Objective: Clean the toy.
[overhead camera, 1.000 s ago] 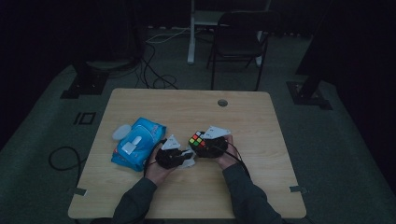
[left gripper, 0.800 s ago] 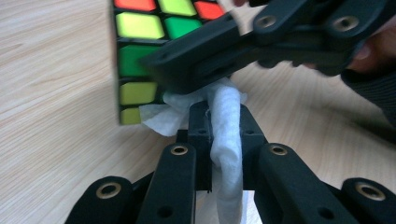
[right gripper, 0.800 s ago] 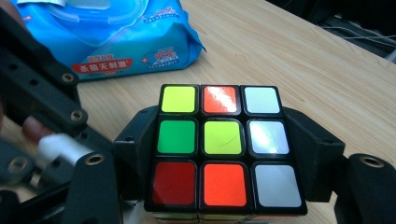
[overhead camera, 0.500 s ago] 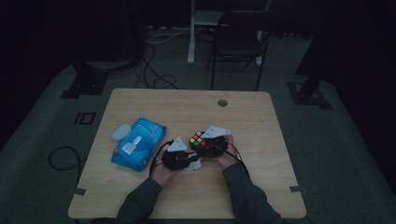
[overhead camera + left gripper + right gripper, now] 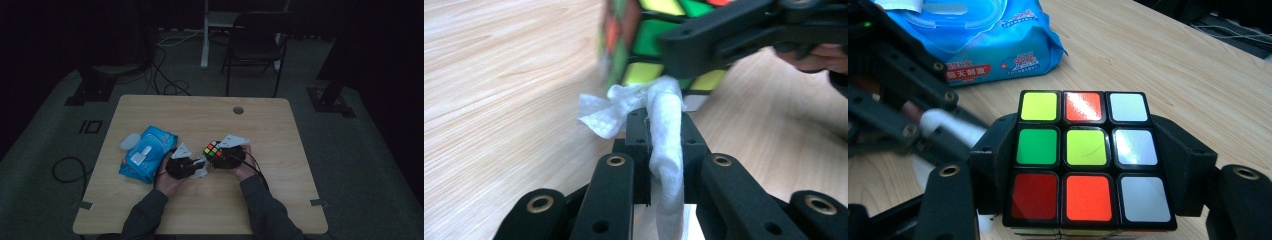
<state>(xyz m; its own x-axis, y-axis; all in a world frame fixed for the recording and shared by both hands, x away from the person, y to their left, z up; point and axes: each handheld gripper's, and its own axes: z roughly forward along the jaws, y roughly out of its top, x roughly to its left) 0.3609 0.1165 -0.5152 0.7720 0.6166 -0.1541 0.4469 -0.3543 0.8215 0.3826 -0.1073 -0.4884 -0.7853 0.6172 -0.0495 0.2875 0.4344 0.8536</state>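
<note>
A scrambled Rubik's cube (image 5: 212, 150) is held just above the wooden table (image 5: 280, 125), clamped between the jaws of my right gripper (image 5: 218, 156). In the right gripper view the cube (image 5: 1083, 150) shows yellow, red, white, green and orange stickers, with a black jaw pressed against each side. My left gripper (image 5: 196, 166) is shut on a crumpled white wet wipe (image 5: 664, 125). The wipe touches the cube's lower edge (image 5: 644, 40), just below the right gripper's jaw (image 5: 734, 30).
A blue pack of wet wipes (image 5: 147, 152) lies left of my hands, its lid flap open; it also appears in the right gripper view (image 5: 993, 40). A cable hole (image 5: 238, 110) sits near the table's far edge. A chair (image 5: 255, 45) stands beyond the table.
The left gripper with the wipe nudged slightly right against the cube and back again. The right gripper and the cube stayed still.
</note>
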